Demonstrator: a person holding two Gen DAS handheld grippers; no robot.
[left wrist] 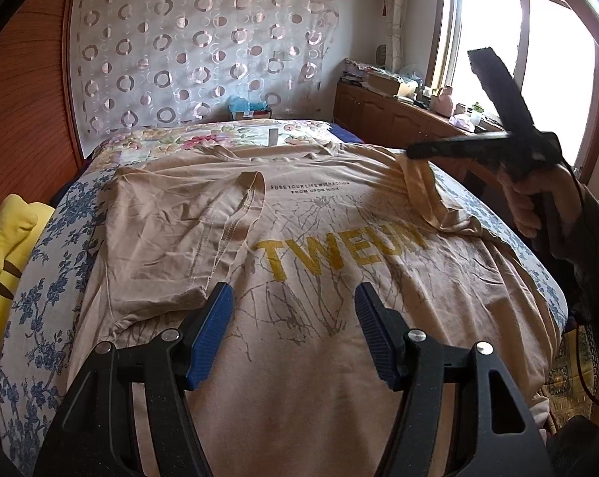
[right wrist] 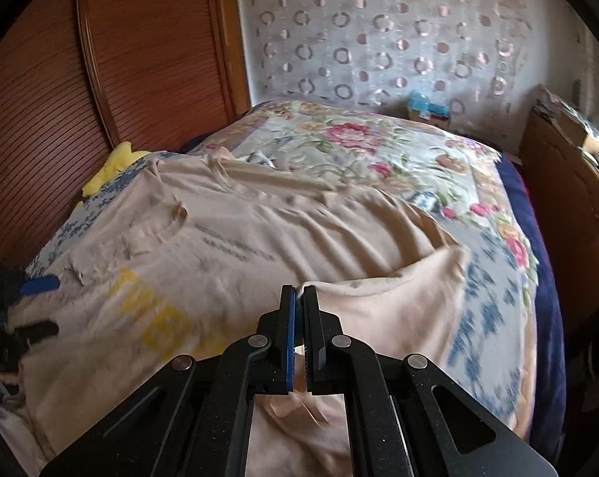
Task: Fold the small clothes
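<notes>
at the far left a yellow pillow [left wrist: 9,246] lies against the wooden headboard [left wrist: 29,119], on the bed [left wrist: 41,298] with its blue-flowered cover. the beige shirt [left wrist: 299,278] is spread flat across that cover, print side up, with its left sleeve [left wrist: 172,230] already folded in over the body. your left gripper [left wrist: 293,326] hovers low over the shirt's near part, jaws apart, nothing between the blue pads [left wrist: 212,330]. further right, your right gripper [right wrist: 298,318] is clamped shut on the shirt's right sleeve [left wrist: 418,183], lifting it off the bed so the cloth pulls into ridges toward the chest. your right hand [left wrist: 538,202] holds its handle at the bed's right edge. behind it, a cluttered wooden cabinet [left wrist: 399,119] stands under the window [left wrist: 538,59].
</notes>
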